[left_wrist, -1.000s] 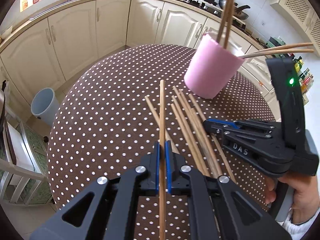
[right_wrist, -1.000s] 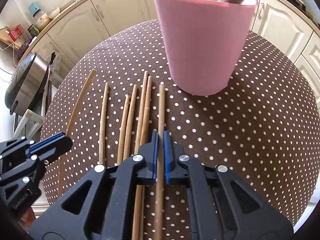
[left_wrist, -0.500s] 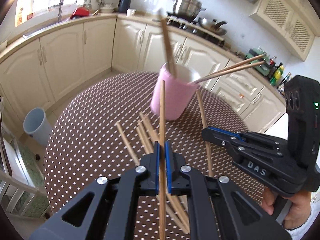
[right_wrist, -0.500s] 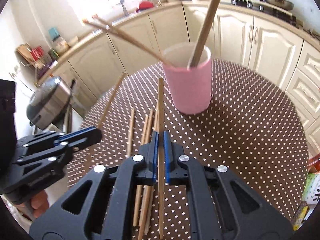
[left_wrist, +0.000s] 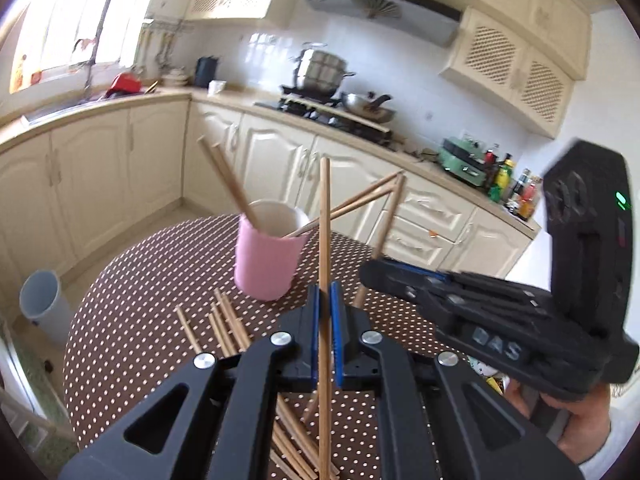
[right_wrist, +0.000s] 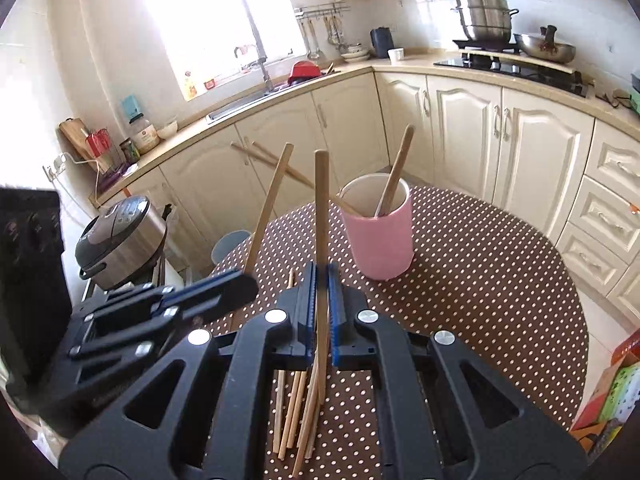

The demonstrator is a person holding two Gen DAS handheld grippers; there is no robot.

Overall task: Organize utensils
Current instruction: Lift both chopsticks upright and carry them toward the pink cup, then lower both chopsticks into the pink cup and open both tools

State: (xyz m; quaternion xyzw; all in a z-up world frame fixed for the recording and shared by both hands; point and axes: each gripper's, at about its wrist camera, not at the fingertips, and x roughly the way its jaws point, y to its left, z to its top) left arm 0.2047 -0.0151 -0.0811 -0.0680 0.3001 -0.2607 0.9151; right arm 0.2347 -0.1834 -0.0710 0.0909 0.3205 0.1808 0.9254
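Here the left hand-held gripper [left_wrist: 325, 320] is clenched on one wooden chopstick [left_wrist: 324, 248], which stands nearly upright between the blue pads, top end above the cup rim level, bottom end passing down behind the gripper body. The right hand-held gripper [right_wrist: 320, 300] is likewise clenched on its own chopstick [right_wrist: 321, 216], also close to upright. Each gripper shows in the other's view: the right one [left_wrist: 472, 312] at the right of the left view, held by a hand [left_wrist: 576, 424], its stick slanting up; the left one [right_wrist: 160, 312] at lower left of the right view.

Beyond the tips, a pink cup [left_wrist: 269, 260] stands on the round counter [left_wrist: 140, 280] with its brown polka-dot cloth. The cup holds several chopsticks [right_wrist: 394, 172] leaning outward in different directions. Loose chopsticks [left_wrist: 224, 324] lie flat on the cloth in a rough bundle, just in front of the cup and under both grippers. Kitchen cabinets [right_wrist: 460, 128] curve behind; a grey bin [left_wrist: 40, 304] stands on the floor left of the counter.
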